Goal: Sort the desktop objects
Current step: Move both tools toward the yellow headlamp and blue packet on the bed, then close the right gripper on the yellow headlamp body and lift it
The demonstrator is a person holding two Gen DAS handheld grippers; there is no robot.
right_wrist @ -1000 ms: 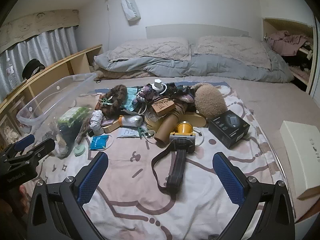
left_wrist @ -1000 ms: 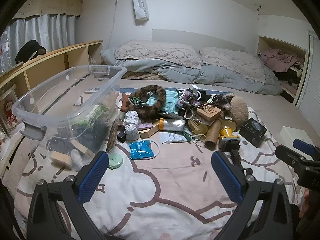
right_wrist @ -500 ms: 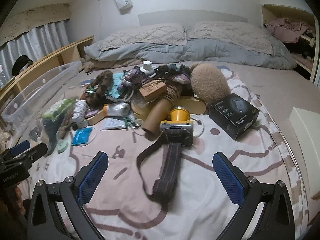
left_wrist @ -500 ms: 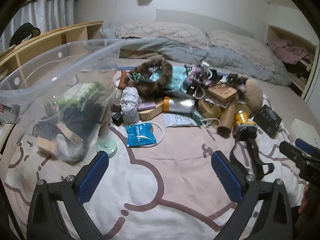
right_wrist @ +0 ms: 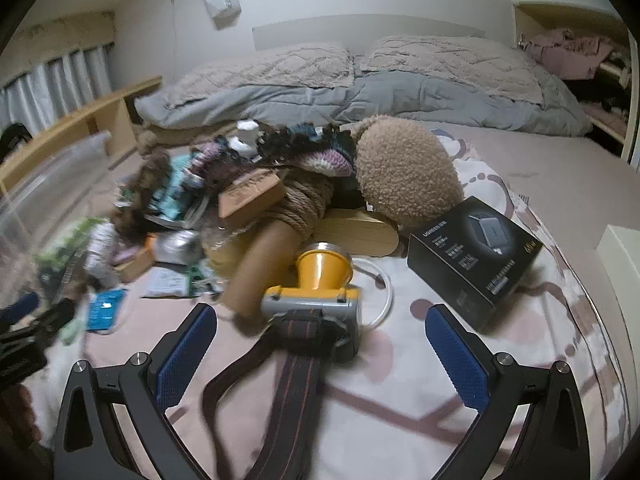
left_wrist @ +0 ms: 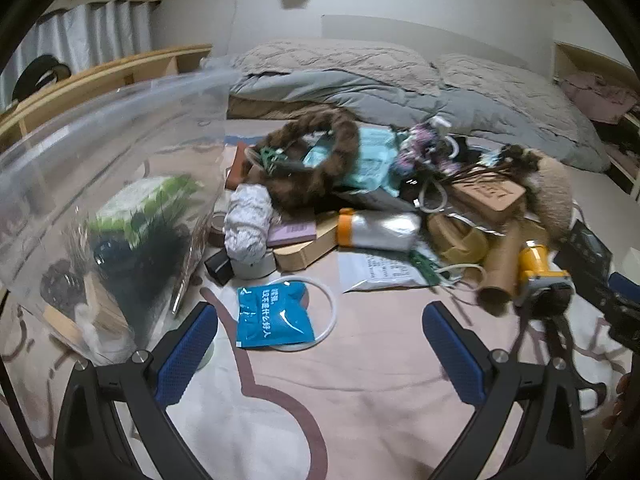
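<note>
A heap of small objects lies on a bed with a pink patterned blanket (left_wrist: 360,360). My left gripper (left_wrist: 320,352) is open and empty, low over the blanket just before a blue packet (left_wrist: 274,316) with a white ring. A clear plastic bin (left_wrist: 100,184) with several items stands at its left. My right gripper (right_wrist: 320,356) is open, its fingers on either side of a yellow headlamp (right_wrist: 316,284) and its dark strap (right_wrist: 296,384), not touching. The headlamp also shows in the left wrist view (left_wrist: 540,272).
A cardboard tube (right_wrist: 264,264), a black box (right_wrist: 476,256), a tan plush (right_wrist: 404,176) and a wooden piece (right_wrist: 360,228) lie around the headlamp. A brown fur ring (left_wrist: 316,160), a silver pouch (left_wrist: 376,228) and a white paper (left_wrist: 380,272) lie in the heap. Pillows and a grey duvet (right_wrist: 360,92) lie behind.
Both grippers have moved forward and down toward the heap. The blue packet and the headlamp are now much nearer. Both stay open.
</note>
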